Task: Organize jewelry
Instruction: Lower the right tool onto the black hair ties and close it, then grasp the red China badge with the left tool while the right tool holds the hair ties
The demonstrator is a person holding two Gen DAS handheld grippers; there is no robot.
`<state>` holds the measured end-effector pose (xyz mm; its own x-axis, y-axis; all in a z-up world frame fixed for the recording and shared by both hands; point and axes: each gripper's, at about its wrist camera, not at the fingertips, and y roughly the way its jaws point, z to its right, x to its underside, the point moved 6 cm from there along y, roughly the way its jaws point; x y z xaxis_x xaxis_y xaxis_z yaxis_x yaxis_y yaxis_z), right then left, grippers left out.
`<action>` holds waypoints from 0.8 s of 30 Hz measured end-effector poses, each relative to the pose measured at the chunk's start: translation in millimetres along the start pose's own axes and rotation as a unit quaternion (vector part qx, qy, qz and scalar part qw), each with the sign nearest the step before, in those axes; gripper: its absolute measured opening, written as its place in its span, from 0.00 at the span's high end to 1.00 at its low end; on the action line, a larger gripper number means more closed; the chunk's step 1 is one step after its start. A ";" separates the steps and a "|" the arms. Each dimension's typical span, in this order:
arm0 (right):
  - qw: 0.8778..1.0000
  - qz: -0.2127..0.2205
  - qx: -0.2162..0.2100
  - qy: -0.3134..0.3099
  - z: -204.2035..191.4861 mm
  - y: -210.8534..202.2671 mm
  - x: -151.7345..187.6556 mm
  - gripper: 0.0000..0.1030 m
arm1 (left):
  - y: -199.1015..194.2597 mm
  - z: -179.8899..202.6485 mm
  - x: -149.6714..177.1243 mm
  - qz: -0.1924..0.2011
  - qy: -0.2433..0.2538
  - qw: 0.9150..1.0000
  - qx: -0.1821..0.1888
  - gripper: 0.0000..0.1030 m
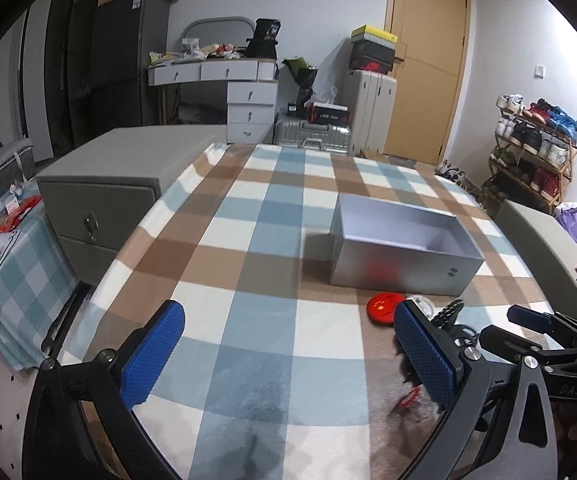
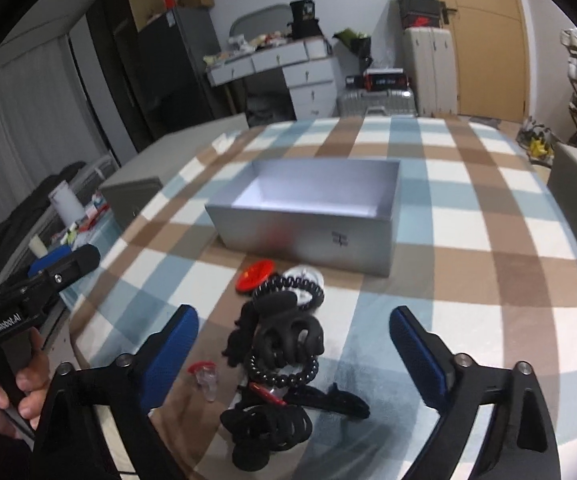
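Right gripper [image 2: 292, 344] released, straddling tangled accessory pile [image 2: 280, 356] at lower centre. Left gripper [image 1: 288, 356] released, empty. Risk: grasp lifts several entangled pieces, spilling short of silver box [image 2: 308, 236].

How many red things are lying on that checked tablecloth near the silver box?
3. A red round badge lies just in front of the silver box; a clear clip with a red top sits left of the black pile; a red piece peeks from the pile. More may be hidden.
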<state>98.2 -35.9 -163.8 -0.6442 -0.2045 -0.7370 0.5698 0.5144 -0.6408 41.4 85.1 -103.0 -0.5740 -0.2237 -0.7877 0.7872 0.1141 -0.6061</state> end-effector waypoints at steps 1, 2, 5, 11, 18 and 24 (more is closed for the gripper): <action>1.000 -0.004 -0.001 -0.002 -0.9 2.8 1.6 0.14 | 1.3 -0.6 1.2 -0.003 -0.001 1.000 0.000 0.01; 1.000 -0.007 -0.002 -0.003 -1.4 4.4 2.4 0.15 | 2.1 -0.6 1.9 -0.005 -0.002 1.000 0.000 0.01; 1.000 -0.018 -0.002 -0.009 -2.0 13.4 5.6 0.21 | 4.6 0.8 4.6 -0.011 0.000 1.000 0.001 0.01; 0.999 -0.046 -0.006 -0.019 -2.2 28.8 9.6 0.44 | 13.6 2.3 7.6 -0.023 0.006 1.000 0.003 0.01; 0.999 -0.046 -0.014 -0.024 -0.5 27.4 14.7 0.55 | 26.3 7.5 7.6 -0.036 0.015 0.999 0.007 0.01; 0.998 -0.013 -0.061 0.003 7.9 11.3 9.5 0.55 | 41.2 16.9 6.1 -0.054 0.029 0.998 0.023 0.01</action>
<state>102.5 -38.5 -179.7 -0.6621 -0.2140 -0.7182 0.4867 0.6060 -0.6292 74.2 72.1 -130.9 -0.6678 -0.1755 -0.7234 0.7282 0.0476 -0.6837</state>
